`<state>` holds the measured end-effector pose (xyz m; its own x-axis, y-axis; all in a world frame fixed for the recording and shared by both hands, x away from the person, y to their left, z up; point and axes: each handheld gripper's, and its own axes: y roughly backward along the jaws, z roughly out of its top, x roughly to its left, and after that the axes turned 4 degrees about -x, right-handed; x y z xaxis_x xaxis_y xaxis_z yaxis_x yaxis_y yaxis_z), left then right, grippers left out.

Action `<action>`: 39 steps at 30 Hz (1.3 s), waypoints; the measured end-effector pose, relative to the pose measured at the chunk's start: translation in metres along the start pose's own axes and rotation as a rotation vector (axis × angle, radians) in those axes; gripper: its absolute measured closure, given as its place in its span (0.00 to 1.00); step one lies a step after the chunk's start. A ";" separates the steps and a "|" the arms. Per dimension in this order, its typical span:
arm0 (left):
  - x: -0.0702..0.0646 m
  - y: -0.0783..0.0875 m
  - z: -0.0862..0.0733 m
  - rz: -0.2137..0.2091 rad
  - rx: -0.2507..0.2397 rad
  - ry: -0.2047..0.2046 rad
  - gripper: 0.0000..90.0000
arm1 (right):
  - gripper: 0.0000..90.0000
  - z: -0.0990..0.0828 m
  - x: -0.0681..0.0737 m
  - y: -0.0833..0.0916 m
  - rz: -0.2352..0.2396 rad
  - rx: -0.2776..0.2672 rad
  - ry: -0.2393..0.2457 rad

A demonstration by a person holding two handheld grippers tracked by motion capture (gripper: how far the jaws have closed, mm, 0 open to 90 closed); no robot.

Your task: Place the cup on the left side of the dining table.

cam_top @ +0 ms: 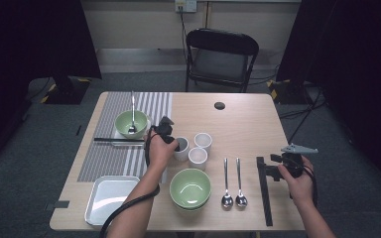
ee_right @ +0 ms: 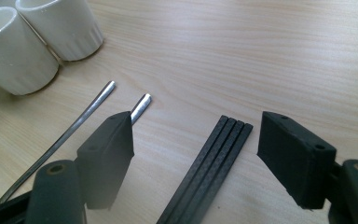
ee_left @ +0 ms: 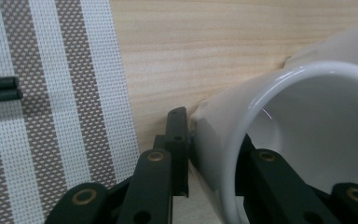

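White cup (ee_left: 307, 140), empty, is seen on the wooden table (cam_top: 248, 124) just beside the striped mat (cam_top: 129, 148); its wall is clamped between the jaws of the left gripper (ee_left: 214, 154); right gripper (ee_right: 196, 140) is held open over black chopsticks (ee_right: 209, 168).

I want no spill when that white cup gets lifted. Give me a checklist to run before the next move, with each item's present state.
1. Left tool straddles the white cup's wall, one jaw outside, one inside: ok.
2. Pads pressing firmly on the wall: cannot tell; the outer jaw looks in contact.
3. Cup empty: ok, the inside shows bare white.
4. Neighbouring two cups clear of the lift path: not ok, they stand close beside it.
5. Right tool out of the way: ok, open over the black chopsticks, gripping nothing.
6. Striped placemat has free room for the cup: ok.
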<state>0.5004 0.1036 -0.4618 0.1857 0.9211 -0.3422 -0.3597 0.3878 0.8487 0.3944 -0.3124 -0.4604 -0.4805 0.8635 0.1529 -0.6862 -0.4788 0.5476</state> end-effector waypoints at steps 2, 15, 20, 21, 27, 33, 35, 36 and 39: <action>0.003 0.000 -0.001 -0.018 -0.008 0.027 0.85 | 0.29 0.000 0.000 0.000 0.001 0.002 -0.002; 0.010 0.003 -0.005 -0.027 -0.019 0.036 0.91 | 0.29 0.000 0.002 -0.003 0.005 0.007 0.004; 0.008 0.004 -0.006 -0.026 -0.018 0.019 0.92 | 0.29 0.001 0.002 -0.003 0.004 0.003 0.007; 0.008 0.004 -0.006 -0.026 -0.018 0.019 0.92 | 0.29 0.001 0.002 -0.003 0.004 0.003 0.007; 0.010 0.005 -0.006 -0.039 -0.017 0.018 0.92 | 0.29 0.000 0.000 -0.002 0.000 0.005 0.002; 0.006 0.017 -0.001 -0.050 -0.031 -0.001 0.92 | 0.29 0.000 0.000 -0.002 -0.002 0.008 0.008; 0.005 0.020 0.000 -0.055 -0.033 0.004 0.92 | 0.29 -0.001 0.000 -0.002 -0.002 0.010 0.011; 0.005 0.020 0.000 -0.055 -0.033 0.004 0.92 | 0.29 -0.001 0.000 -0.002 -0.002 0.010 0.011; 0.004 0.025 0.001 -0.071 -0.030 -0.001 0.92 | 0.29 -0.001 0.000 -0.002 0.000 0.010 0.007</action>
<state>0.4929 0.1165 -0.4417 0.2126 0.8910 -0.4011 -0.3729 0.4534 0.8096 0.3948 -0.3117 -0.4623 -0.4843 0.8625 0.1470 -0.6805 -0.4769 0.5562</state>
